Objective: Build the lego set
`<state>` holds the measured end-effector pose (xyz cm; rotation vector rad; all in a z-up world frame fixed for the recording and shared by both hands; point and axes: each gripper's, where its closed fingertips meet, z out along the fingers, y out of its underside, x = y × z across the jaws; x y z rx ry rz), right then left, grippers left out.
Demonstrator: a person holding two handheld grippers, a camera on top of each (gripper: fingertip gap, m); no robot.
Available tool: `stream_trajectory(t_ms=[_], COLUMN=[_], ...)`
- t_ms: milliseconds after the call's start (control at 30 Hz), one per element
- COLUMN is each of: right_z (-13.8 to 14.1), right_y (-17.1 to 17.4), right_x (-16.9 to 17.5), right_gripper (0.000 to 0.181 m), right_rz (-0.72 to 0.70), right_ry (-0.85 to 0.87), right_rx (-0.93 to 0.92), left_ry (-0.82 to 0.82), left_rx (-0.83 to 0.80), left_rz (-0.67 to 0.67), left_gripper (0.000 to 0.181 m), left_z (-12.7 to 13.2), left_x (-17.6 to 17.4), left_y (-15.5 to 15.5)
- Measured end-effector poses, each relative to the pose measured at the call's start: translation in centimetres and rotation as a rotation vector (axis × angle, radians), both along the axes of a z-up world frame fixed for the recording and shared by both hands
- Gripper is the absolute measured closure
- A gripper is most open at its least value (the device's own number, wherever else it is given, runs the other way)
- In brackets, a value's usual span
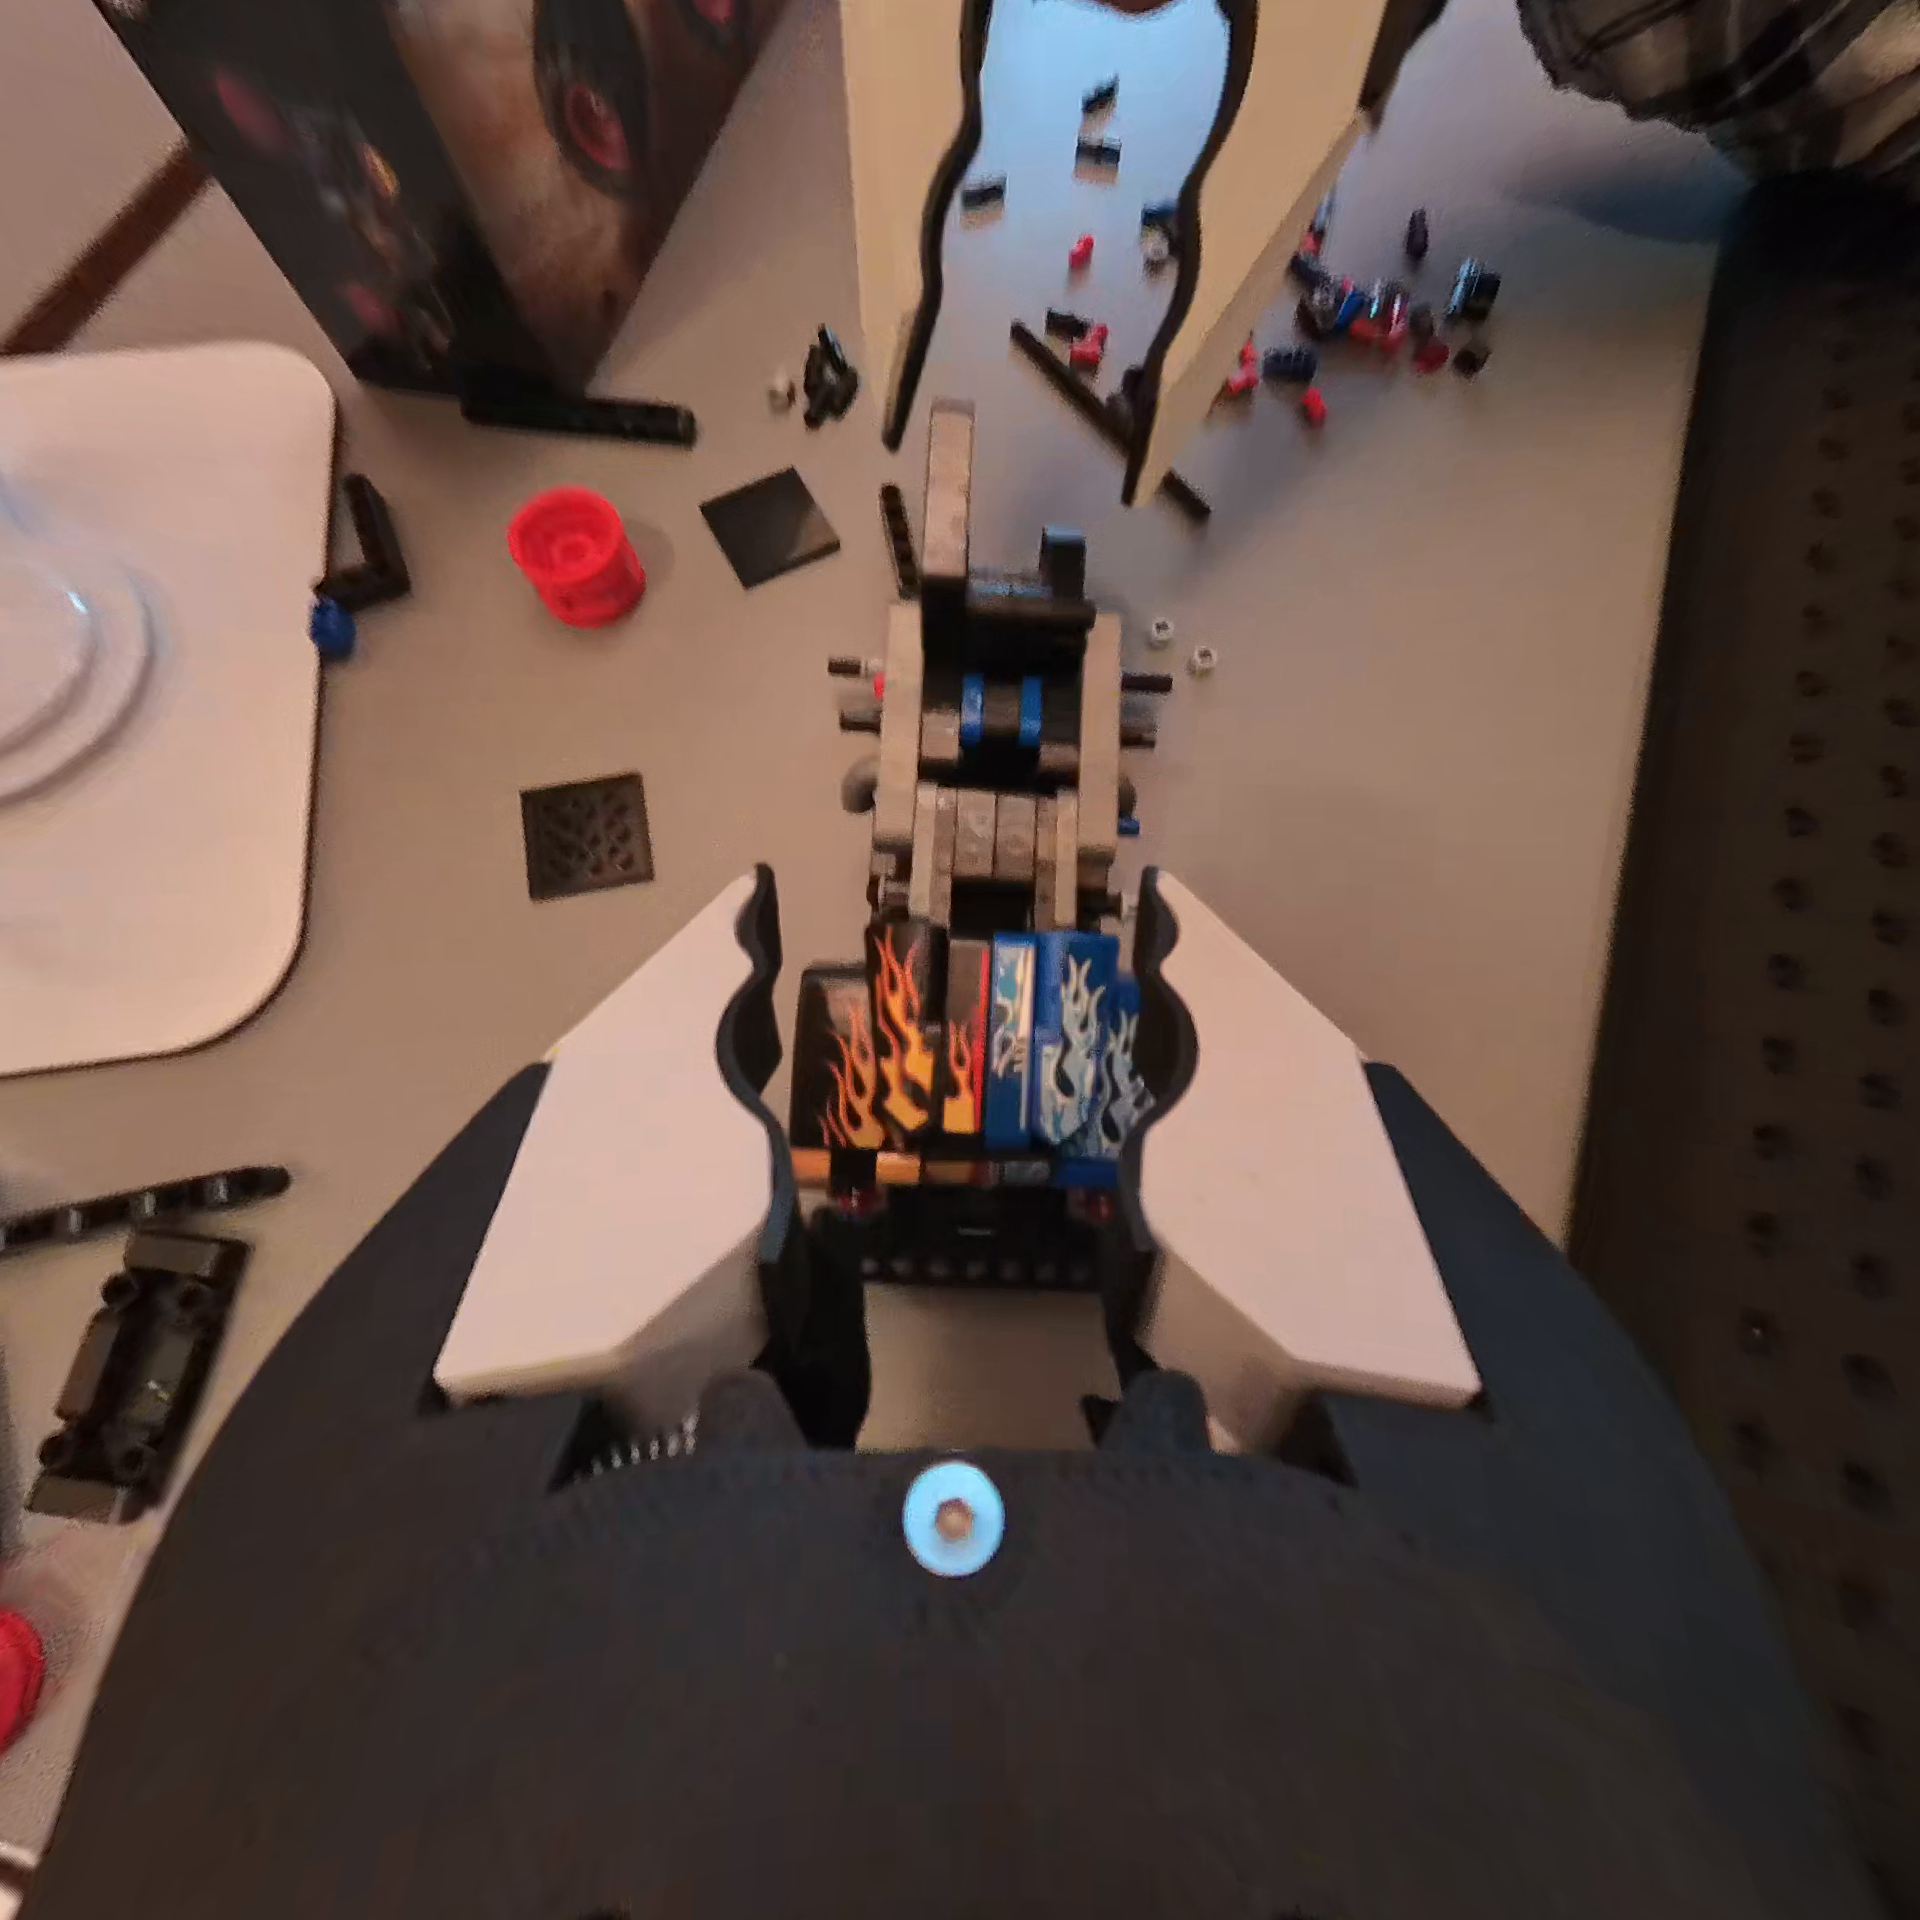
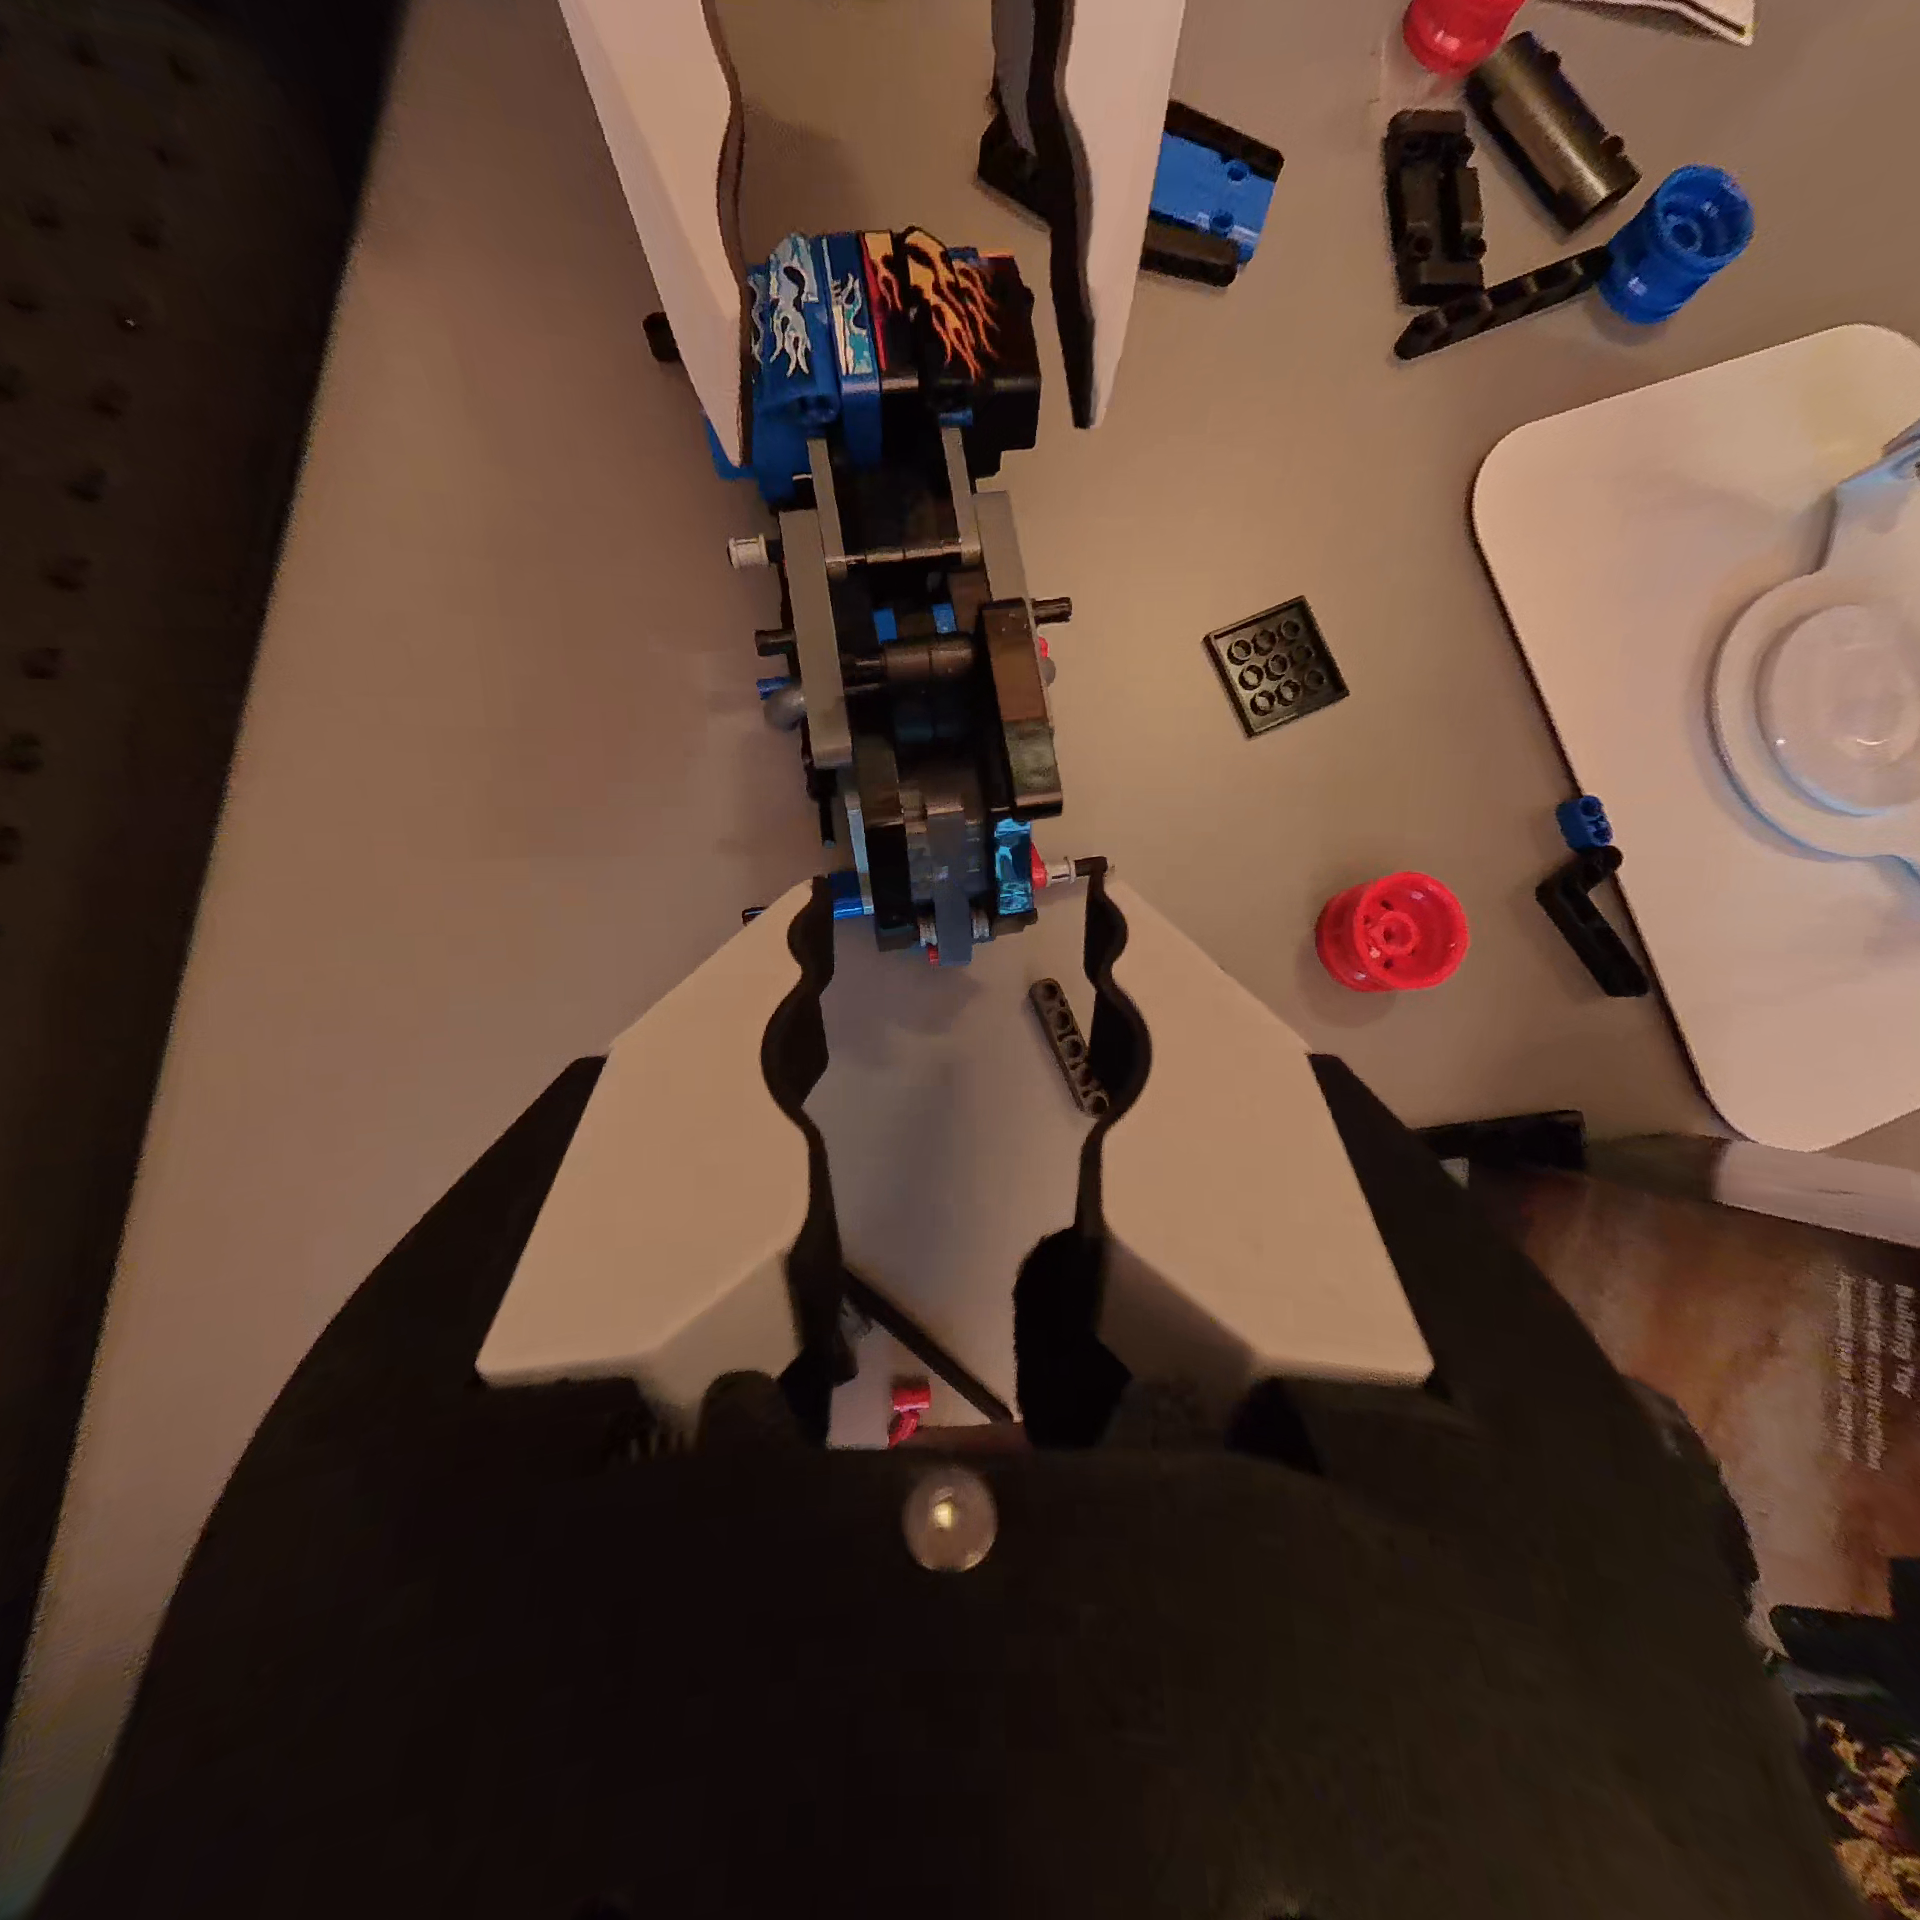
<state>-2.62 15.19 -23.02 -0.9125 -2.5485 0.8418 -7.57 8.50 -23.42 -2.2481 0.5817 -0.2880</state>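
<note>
The left hand-held gripper (image 1: 956, 1039) clamps the flame-printed end of the light, rigid, snap-apart lego model (image 1: 997, 769) on the worktop (image 1: 1351, 831), best gripped on solid beams, while the right hand-held gripper (image 2: 956, 935) gapes empty at its far end.

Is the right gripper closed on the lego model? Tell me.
No: the right gripper stands open, its tips just short of the lego model.
</note>
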Motion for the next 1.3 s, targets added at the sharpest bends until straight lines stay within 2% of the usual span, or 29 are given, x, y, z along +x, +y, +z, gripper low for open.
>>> stream_trajectory(t_ms=[100,200,500,967,1133,1300], right_z=[-0.7,-1.2,-2.1,-2.3,-1.6,-0.5], right_y=[-0.2,-0.3,-0.6,-1.2,-0.7,0.7], right_x=[-0.1,-0.2,-0.7,-1.4,-1.5,-1.7], right_gripper=[0.134,0.135,0.142,0.141,0.134,0.132], right_rz=[0.004,0.004,-0.002,0.000,-0.011,-0.049], right_ry=[-0.012,-0.020,-0.018,0.013,0.028,0.066], right_rx=[0.020,0.036,0.062,0.058,0.054,0.073], left_ry=[0.056,0.038,0.008,-0.020,-0.021,0.011], left_rx=[-0.055,-0.071,-0.086,-0.104,-0.050,0.116], left_rz=[-0.023,-0.057,-0.070,-0.090,-0.061,0.062], left_gripper=[0.117,0.124,0.121,0.120,0.114,0.117], left_z=[-1.4,-1.5,-1.5,-1.4,-0.2,3.4], left_x=[-0.2,0.6,1.1,1.3,0.4,-2.8], left_y=[-0.7,-1.1,-1.4,-2.2,-2.1,-1.3])
